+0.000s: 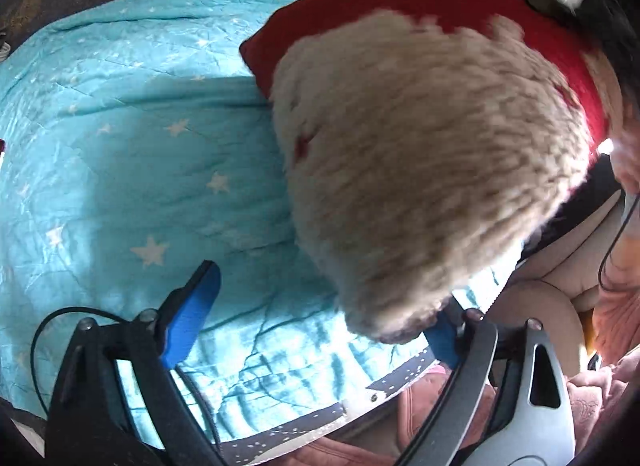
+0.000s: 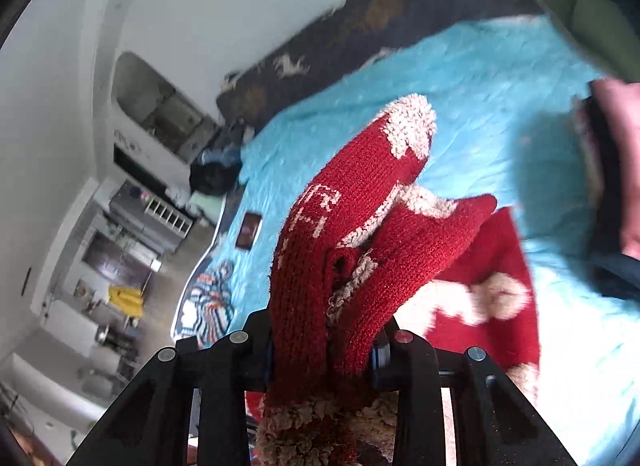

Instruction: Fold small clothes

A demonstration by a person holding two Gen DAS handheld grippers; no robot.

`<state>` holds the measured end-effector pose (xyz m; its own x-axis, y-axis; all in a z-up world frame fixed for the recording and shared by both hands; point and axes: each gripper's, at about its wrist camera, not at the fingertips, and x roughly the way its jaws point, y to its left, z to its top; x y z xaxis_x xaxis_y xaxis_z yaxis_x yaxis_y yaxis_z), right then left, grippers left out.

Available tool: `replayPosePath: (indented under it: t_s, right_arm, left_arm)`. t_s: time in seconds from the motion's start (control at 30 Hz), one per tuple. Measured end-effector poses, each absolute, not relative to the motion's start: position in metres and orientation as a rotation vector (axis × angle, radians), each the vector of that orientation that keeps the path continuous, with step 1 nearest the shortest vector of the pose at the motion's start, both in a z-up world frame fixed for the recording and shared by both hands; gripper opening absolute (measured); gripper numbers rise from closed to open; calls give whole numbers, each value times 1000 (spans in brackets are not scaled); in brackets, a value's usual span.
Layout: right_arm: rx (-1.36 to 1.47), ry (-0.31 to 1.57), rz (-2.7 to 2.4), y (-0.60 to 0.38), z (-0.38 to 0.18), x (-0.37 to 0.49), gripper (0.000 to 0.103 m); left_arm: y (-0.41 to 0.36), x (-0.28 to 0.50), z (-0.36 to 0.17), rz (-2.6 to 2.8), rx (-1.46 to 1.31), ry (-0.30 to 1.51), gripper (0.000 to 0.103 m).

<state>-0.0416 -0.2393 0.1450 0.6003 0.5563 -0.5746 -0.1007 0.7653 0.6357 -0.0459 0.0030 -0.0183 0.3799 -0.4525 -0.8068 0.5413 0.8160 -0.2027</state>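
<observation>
The right gripper (image 2: 320,350) is clamped tight on a bunched red knit sweater (image 2: 352,234) with fleecy cream patches, lifted above the turquoise star-print quilt (image 1: 120,145), while the left gripper (image 1: 316,318) hangs wide apart, the sweater's fuzzy cream side draping over its right finger
</observation>
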Motion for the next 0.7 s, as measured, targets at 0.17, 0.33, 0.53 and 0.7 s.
replayPosePath:
  t_s: [0.17, 0.33, 0.53, 0.7]
  right_arm:
    - [690, 942, 286, -273, 73, -74, 36]
    - [985, 1066, 269, -307, -30, -81, 59]
    - [724, 1036, 178, -294, 13, -74, 60]
    - [539, 903, 98, -274, 63, -78, 61]
  left_arm:
    - [-12, -51, -27, -653, 185, 1015, 92]
    - [-16, -57, -28, -685, 229, 1037, 92]
    - [16, -70, 12, -792, 165, 973, 91]
    - [31, -69, 69, -766, 103, 851, 90]
